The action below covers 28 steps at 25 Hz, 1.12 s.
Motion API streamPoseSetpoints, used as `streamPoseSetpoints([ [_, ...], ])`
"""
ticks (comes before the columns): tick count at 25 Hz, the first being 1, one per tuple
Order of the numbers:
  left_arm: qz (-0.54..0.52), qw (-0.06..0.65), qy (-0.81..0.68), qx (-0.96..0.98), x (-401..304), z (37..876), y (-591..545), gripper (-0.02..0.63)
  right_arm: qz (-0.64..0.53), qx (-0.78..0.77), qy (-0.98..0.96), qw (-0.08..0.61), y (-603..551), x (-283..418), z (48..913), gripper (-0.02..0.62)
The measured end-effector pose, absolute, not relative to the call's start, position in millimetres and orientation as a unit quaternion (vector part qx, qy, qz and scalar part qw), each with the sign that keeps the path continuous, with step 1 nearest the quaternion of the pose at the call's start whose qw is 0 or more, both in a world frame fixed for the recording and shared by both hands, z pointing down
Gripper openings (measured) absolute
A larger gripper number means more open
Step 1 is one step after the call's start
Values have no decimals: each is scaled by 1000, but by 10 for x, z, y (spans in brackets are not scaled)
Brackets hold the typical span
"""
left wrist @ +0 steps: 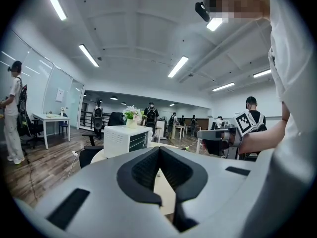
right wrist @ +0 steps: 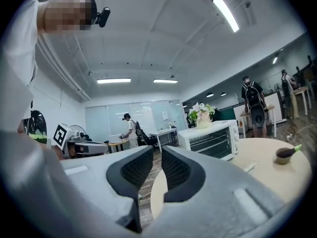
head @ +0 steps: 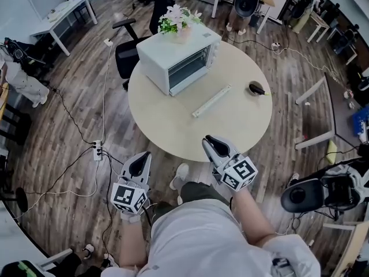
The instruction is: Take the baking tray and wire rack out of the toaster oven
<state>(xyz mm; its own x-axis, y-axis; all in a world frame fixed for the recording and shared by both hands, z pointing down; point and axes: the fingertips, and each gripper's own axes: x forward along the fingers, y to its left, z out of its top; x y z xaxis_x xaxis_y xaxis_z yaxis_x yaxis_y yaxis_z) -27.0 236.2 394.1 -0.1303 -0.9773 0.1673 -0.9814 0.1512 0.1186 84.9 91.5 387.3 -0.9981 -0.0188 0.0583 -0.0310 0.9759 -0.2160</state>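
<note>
The white toaster oven (head: 179, 59) stands at the far left of a round beige table (head: 242, 126), its glass door shut. It also shows ahead in the left gripper view as the toaster oven (left wrist: 126, 140) and in the right gripper view as the toaster oven (right wrist: 210, 138). Tray and rack cannot be made out behind the glass. My left gripper (head: 140, 159) hangs off the table's near edge over the floor; its jaws (left wrist: 158, 151) meet, empty. My right gripper (head: 210, 141) is at the table's near rim, well short of the oven. Its jaws (right wrist: 157, 155) stand a narrow gap apart with nothing between them.
A pot of flowers (head: 179, 22) sits on the oven. A long white strip (head: 212, 101) and a small dark bowl (head: 255, 88) lie on the table right of it. A black office chair (head: 124, 51) stands behind. Cables and a power strip (head: 98, 150) cross the floor at left.
</note>
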Motion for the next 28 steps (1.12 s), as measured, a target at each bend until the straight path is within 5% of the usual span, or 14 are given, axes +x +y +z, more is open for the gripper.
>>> streamPoseSetpoints([
  [19,53,170,-701,690,-1193,4267,1028,-2,270,80,-959,32,-579,-98,4679,160],
  [28,84,204,-690,689,-1580,4504,649,-2,330,99,-938,27,-1086,-542,5043,169],
])
